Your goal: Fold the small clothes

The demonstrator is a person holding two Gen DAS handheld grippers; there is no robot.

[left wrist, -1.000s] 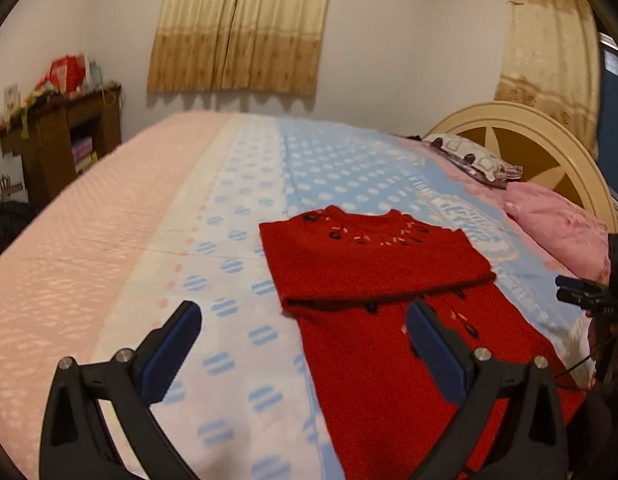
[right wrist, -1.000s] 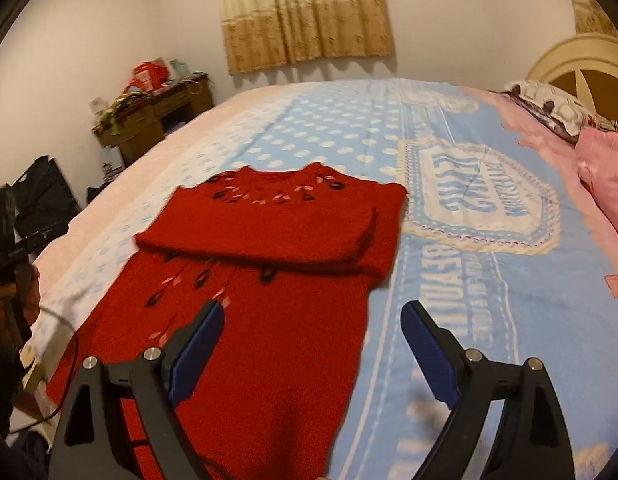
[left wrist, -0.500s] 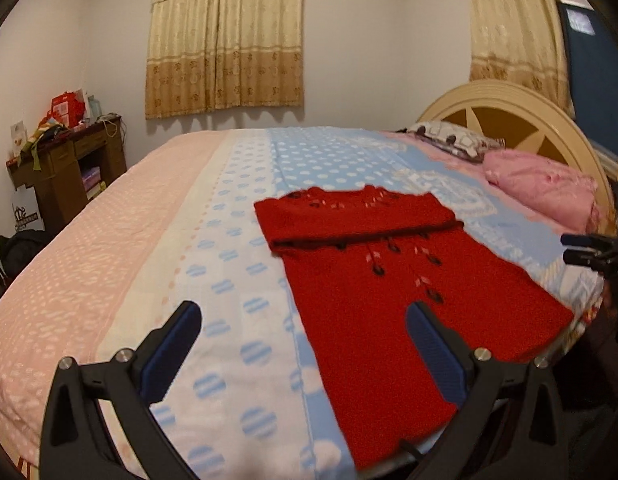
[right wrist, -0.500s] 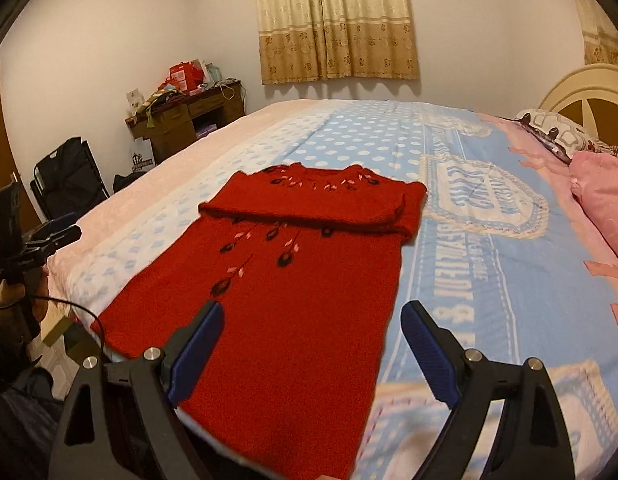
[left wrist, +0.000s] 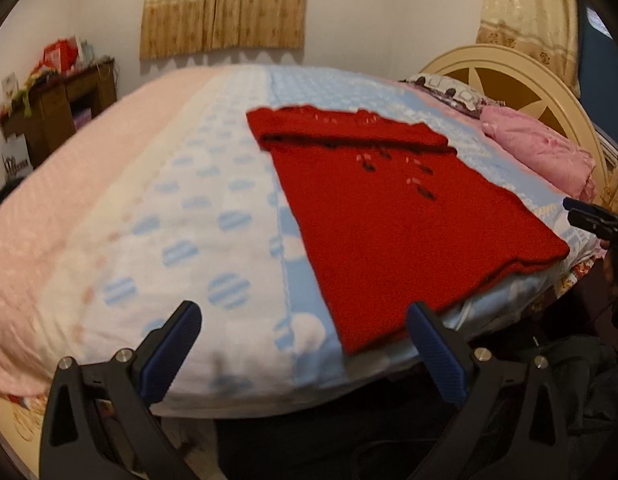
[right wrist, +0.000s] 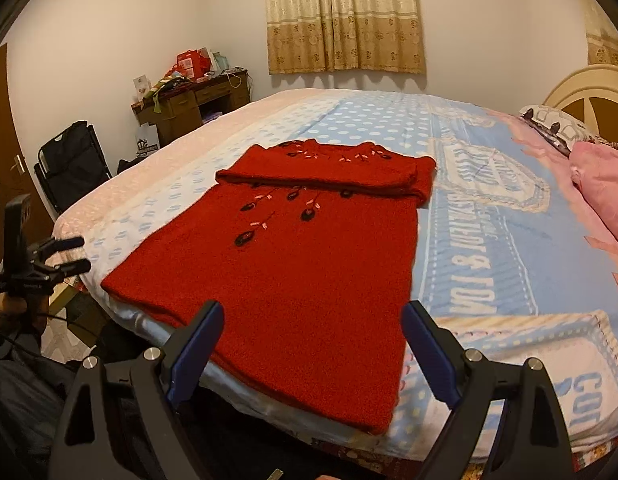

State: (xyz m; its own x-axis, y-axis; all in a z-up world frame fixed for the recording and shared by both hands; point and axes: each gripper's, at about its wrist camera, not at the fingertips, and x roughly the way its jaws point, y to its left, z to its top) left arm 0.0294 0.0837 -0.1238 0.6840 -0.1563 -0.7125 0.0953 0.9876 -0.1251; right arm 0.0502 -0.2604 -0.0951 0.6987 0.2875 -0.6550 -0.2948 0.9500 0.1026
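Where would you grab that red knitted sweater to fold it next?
Probably the red knitted sweater by its hem corners at the bed's near edge, one gripper per corner, coming from the bedside. The sleeves are already folded in and the hem lies flat, slightly overhanging.

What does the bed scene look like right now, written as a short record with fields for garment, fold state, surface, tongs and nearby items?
garment: red knitted sweater with dark leaf embroidery, lying flat
fold state: sleeves folded across the chest in a band at the far end; hem at the near bed edge
surface: blue, white and pink dotted bedspread
left tongs: open, holding nothing, short of the bed edge
right tongs: open, holding nothing, just before the hem
nearby items: pink pillow by the cream headboard; cluttered wooden desk
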